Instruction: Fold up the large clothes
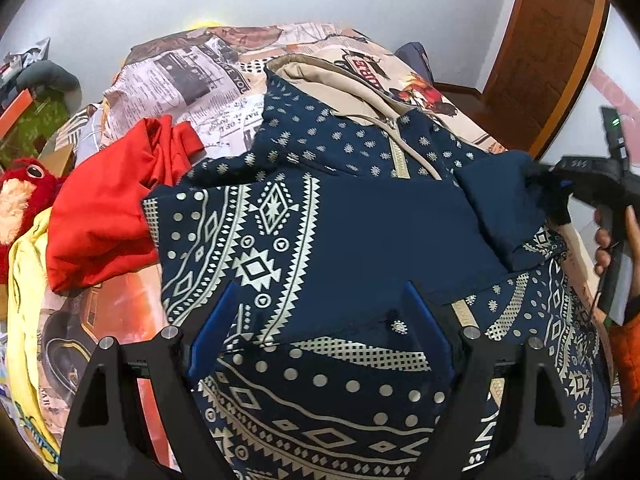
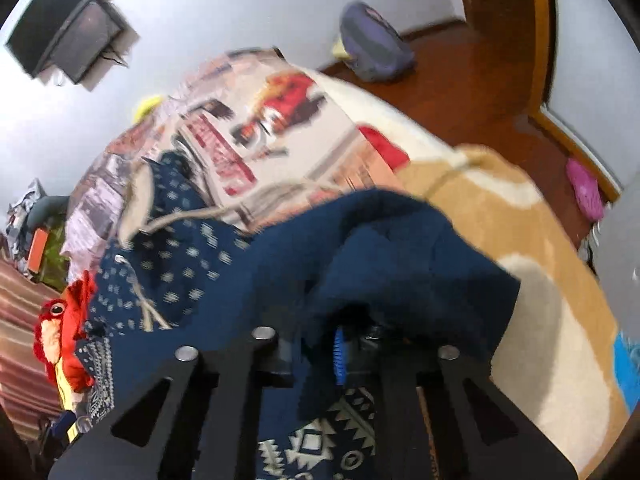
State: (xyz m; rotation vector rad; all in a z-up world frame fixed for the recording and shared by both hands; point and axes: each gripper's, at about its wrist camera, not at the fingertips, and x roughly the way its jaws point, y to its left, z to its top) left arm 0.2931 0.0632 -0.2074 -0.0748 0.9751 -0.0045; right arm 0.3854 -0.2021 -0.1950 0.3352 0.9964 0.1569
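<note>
Navy hooded jacket (image 1: 352, 216), soft knit with cream geometric print, lies spread on the bed (image 1: 192, 80). Left hand-held gripper (image 1: 316, 320) gapes above it; right hand-held gripper (image 2: 340, 354) pinches its plain sleeve (image 2: 400, 248).

- Both views are evenly lit by soft indoor light, with a bright glare spot at the upper left of the right wrist view.
- The left wrist view is sharp; the hoodie (image 1: 360, 220) pattern reads crisply.
- The right wrist view is smeared by motion blur.
- Fisheye bending curves the door frame (image 1: 576, 60), and black vignette fills the corners.
</note>
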